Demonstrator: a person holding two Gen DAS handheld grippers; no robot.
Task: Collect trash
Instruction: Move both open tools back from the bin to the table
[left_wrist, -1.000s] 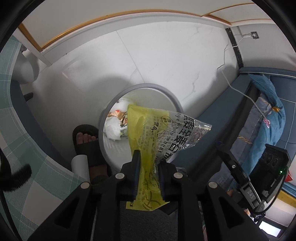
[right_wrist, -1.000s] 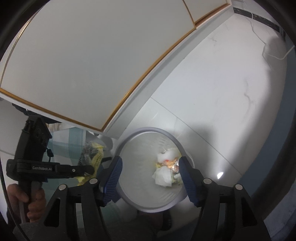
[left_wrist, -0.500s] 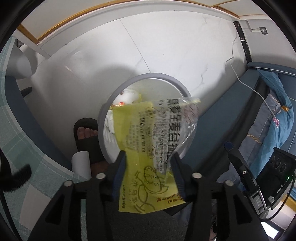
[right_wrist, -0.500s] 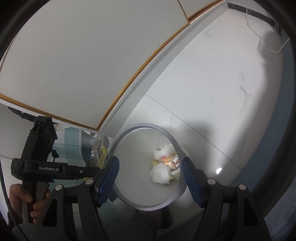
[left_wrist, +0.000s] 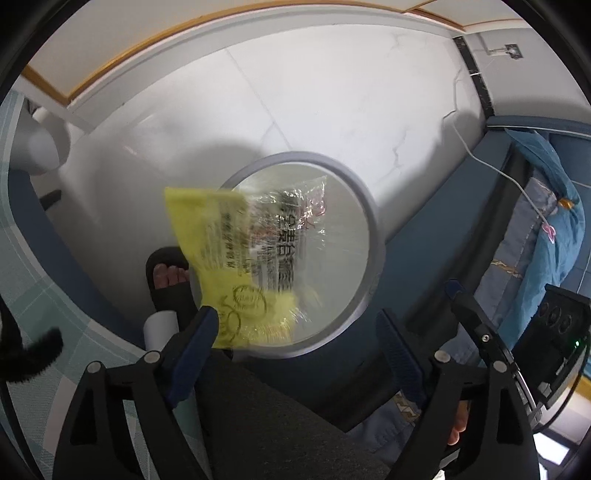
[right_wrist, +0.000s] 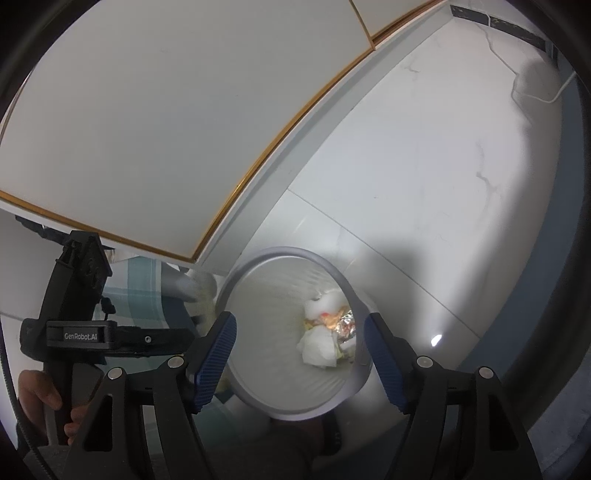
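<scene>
Both tongs stood released | left gripper (left_wrist: 295, 336) jaws just opened, yellow wrapper (left_wrist: 236, 269) loose beyond them, over bin (left_wrist: 373, 236) mouth | right gripper (right_wrist: 299, 347) empty, farther off.

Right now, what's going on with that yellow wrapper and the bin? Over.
Left hand-held gripper jaws just opened wide. Yellow wrapper loose, blurred, over the bin. Right hand-held gripper open, empty, over the bin. Nothing blocking.

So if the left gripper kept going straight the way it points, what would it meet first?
Probably the yellow wrapper, loose in front of the left gripper, whose jaws have just been opening. Behind it lies the mouth of the trash bin. Depth is hard to judge.
</scene>
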